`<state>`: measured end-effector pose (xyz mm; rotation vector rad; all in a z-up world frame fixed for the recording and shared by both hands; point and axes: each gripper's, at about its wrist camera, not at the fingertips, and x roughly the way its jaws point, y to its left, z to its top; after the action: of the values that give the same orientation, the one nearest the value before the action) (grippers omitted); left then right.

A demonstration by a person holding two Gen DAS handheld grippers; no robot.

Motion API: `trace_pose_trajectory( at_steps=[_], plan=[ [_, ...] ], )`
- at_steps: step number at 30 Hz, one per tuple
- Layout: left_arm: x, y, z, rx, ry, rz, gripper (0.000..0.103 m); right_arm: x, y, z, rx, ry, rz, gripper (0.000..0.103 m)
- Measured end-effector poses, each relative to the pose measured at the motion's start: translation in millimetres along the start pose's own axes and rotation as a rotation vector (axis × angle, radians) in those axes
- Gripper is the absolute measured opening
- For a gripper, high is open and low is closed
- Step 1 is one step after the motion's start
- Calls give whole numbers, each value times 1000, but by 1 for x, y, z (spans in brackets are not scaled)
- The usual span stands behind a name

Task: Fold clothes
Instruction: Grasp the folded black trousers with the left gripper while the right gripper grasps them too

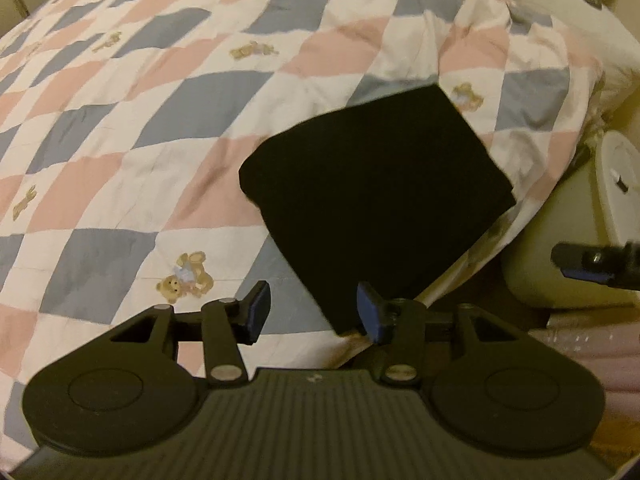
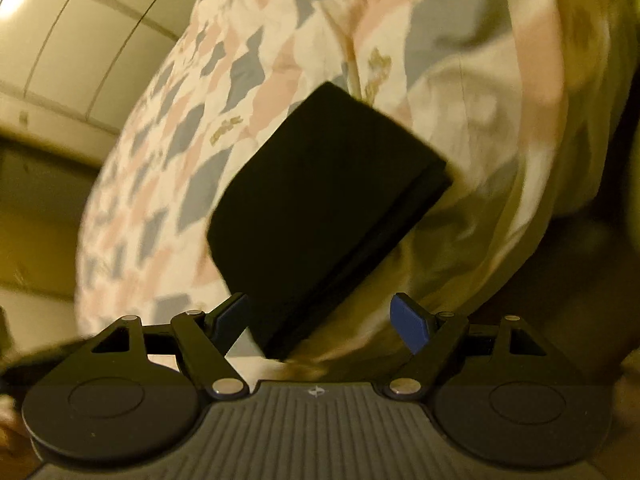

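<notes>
Item — black garment (image 1: 372, 200), folded square, lay at the bed's (image 1: 120, 152) 5 o'clock edge; left gripper (image 1: 312, 312) and right gripper (image 2: 324, 320), jaws open and empty, hovered near — any nudge risked sliding it off.

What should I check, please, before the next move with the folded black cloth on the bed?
1. Left tool open, holding nothing: ok.
2. Right tool open, holding nothing: ok.
3. Black cloth folded into a compact block: ok.
4. Cloth lies fully on the quilt: not ok, one corner reaches the bed edge.
5. Layers aligned: cannot tell; right view is blurred.
</notes>
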<state>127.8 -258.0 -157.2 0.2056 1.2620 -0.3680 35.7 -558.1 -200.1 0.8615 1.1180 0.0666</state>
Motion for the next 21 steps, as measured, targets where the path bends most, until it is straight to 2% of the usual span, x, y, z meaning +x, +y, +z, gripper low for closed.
trace_pose_trajectory(
  at_steps=[5, 8, 12, 14, 18, 21],
  plan=[
    [20, 8, 31, 135, 19, -62, 48, 22, -23, -11, 257, -42, 127, 80],
    [37, 10, 60, 233, 27, -119, 49, 38, -36, -20, 424, -105, 176, 80],
    [63, 12, 101, 354, 35, -202, 57, 69, -49, -33, 601, -208, 213, 80],
    [79, 12, 121, 415, 40, -241, 59, 86, -51, -38, 645, -243, 208, 82],
    [116, 9, 156, 504, 73, -310, 59, 114, -50, -41, 670, -278, 138, 85],
    [145, 2, 175, 566, 112, -396, 64, 126, -52, -45, 685, -306, 122, 85]
  ],
)
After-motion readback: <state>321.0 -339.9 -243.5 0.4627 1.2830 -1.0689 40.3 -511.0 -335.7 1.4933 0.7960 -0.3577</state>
